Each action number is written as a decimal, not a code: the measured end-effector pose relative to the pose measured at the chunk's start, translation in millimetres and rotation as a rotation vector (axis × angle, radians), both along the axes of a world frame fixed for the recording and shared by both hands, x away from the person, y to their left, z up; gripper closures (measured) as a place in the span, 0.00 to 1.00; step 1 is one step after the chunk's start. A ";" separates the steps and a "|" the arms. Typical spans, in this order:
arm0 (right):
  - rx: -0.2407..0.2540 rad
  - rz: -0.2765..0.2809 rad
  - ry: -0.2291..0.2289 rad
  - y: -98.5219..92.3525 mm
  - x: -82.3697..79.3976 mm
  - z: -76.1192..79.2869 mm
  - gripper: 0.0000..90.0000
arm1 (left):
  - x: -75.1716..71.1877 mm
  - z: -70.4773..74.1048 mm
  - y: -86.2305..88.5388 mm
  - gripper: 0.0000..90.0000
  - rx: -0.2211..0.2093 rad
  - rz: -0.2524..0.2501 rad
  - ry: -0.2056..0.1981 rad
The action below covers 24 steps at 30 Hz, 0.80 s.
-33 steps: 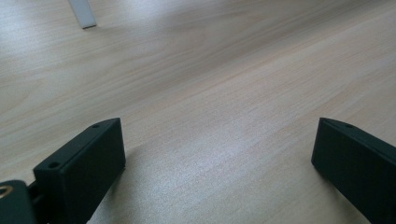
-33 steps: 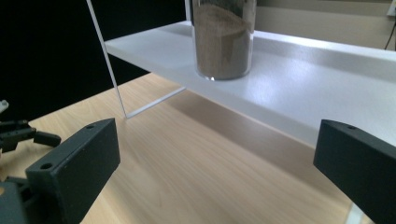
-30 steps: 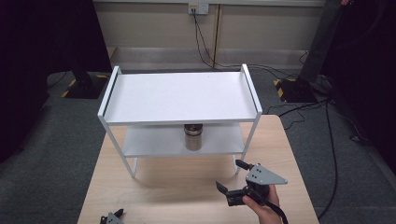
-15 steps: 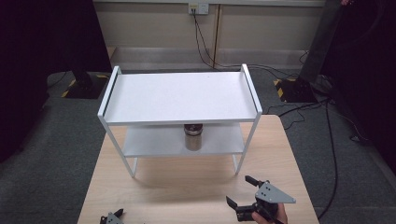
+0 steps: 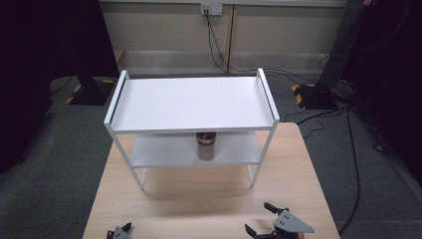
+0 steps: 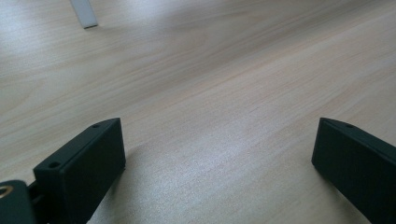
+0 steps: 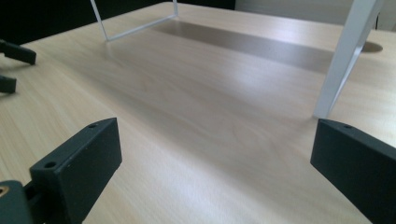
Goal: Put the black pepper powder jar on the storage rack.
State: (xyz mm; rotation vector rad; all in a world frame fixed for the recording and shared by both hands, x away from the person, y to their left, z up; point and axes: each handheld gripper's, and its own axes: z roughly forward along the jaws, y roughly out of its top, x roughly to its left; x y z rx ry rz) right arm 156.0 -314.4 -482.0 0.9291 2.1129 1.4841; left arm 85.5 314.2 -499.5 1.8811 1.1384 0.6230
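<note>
Both tongs, left (image 6: 219, 154) and right (image 5: 263, 219), gape empty; the metal canister (image 5: 205, 145) under the rack's top shelf (image 5: 191, 103) looks rigid, slick — grip mid-body.

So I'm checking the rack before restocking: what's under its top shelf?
Under the top shelf, a metal canister stands on the lower shelf. Its top is covered by the shelf.

Counted on the wooden table (image 5: 209, 199): one white rack (image 5: 191, 107) with two shelves, one metal cup (image 5: 205, 146) on its lower shelf. Counted at the near edge: two grippers, left gripper (image 5: 118, 233) and right gripper (image 5: 268, 221), each with two black jaws, spread.
</note>
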 end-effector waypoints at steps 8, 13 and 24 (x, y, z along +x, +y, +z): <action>-0.006 0.006 0.027 -5.6 -3.6 -13.4 0.02 | 0.0 0.0 0.0 0.02 0.000 0.000 0.000; -0.013 0.015 0.029 -6.3 -4.4 -21.6 0.02 | -0.1 0.0 -0.2 0.02 0.001 0.001 -0.001; -0.008 0.030 0.015 -10.5 -4.6 -30.3 0.02 | 0.0 0.0 -0.1 0.02 0.001 0.000 -0.001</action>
